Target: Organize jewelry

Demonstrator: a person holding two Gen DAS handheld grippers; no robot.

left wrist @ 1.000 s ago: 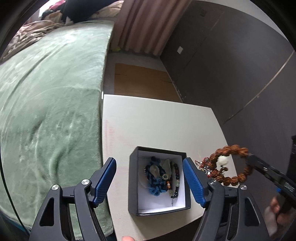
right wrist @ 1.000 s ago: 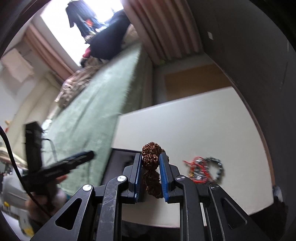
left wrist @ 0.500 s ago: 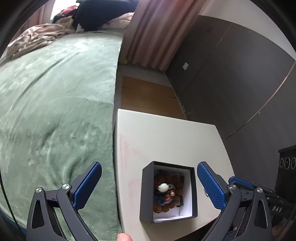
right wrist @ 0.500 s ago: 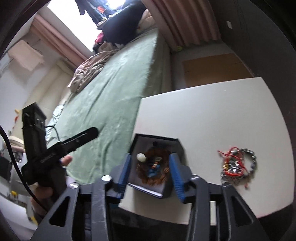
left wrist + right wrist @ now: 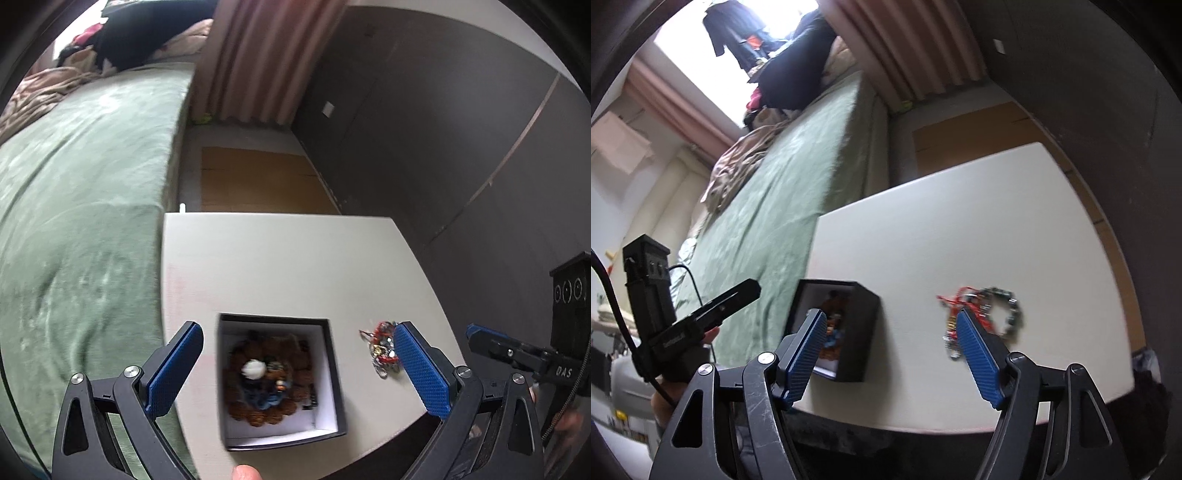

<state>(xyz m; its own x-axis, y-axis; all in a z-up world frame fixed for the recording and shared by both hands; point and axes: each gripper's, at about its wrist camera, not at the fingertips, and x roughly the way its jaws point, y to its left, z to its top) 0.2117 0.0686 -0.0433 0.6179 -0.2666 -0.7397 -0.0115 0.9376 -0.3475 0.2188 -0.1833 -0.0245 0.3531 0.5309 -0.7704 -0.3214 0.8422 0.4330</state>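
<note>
Near edge of the tabletop: the left hand-held gripper stands spread wide, its pads flanking the black box without touching, a stance suited to steadying it. The right hand-held gripper has just been opening, nothing between its pads. Inside the box the brown bead bracelet lies coiled over blue pieces, judged already stowed. Just beside the box, toward the right edge, the red-and-metal jewelry tangle lies loose, probably next. Beyond: the green bed.
</note>
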